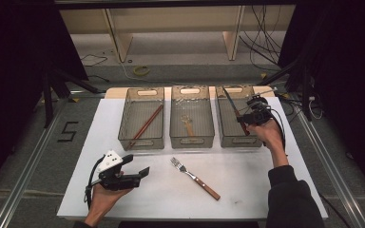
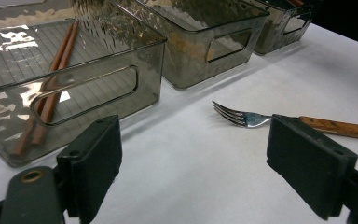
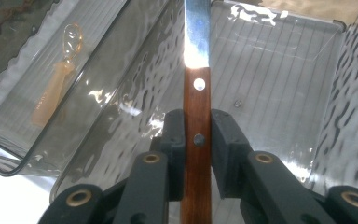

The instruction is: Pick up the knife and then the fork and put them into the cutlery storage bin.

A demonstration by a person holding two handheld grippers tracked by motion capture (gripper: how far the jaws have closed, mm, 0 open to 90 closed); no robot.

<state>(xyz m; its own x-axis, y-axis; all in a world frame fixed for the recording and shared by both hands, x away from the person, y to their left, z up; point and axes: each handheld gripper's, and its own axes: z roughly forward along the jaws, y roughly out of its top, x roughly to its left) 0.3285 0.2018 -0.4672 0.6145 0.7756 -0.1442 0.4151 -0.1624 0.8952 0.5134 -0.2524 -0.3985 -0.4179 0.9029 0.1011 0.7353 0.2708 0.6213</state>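
One sign can be read: a large dark figure "5" [image 1: 68,131] is marked on the grey floor [image 1: 38,156], left of the white table [image 1: 247,175], as seen in the high view. No other text, label or brand can be made out.

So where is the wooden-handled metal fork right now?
The wooden-handled metal fork lies on the white table in front of the middle clear bin, between the two hands.

Grey floor [image 1: 38,142], wooden shelving [image 1: 171,23], loose cables [image 1: 261,42], dark surroundings
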